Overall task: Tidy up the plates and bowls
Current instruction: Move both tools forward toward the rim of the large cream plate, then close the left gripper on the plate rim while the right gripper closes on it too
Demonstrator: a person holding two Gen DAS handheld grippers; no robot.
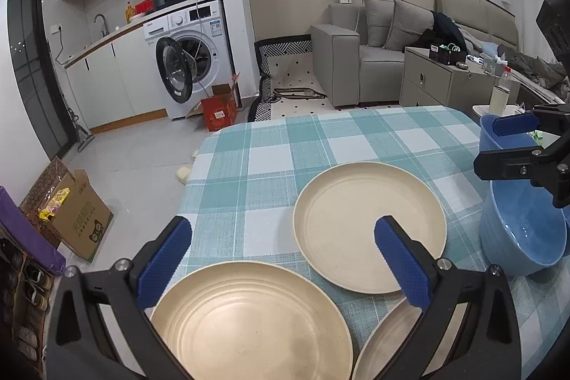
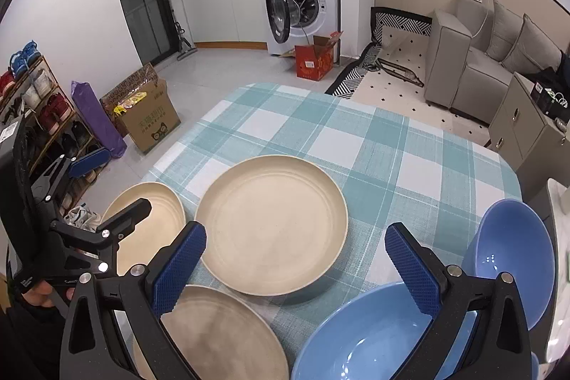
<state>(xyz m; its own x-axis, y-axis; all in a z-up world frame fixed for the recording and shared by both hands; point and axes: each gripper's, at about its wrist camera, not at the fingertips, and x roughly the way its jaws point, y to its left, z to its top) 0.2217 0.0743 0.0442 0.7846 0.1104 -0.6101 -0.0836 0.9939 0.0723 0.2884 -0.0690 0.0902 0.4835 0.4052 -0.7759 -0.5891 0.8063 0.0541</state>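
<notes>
Beyond the bench's far edge stands a washing machine (image 2: 302,2), door open, a red box (image 2: 315,59) on the floor before it; a grey sofa (image 1: 359,59) sits farther right.

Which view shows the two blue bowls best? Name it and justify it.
The right wrist view. Both blue bowls appear there with their insides open to the camera, though the right gripper crosses the nearer one. The left wrist view squeezes them against its right edge, partly hidden behind that gripper.
</notes>
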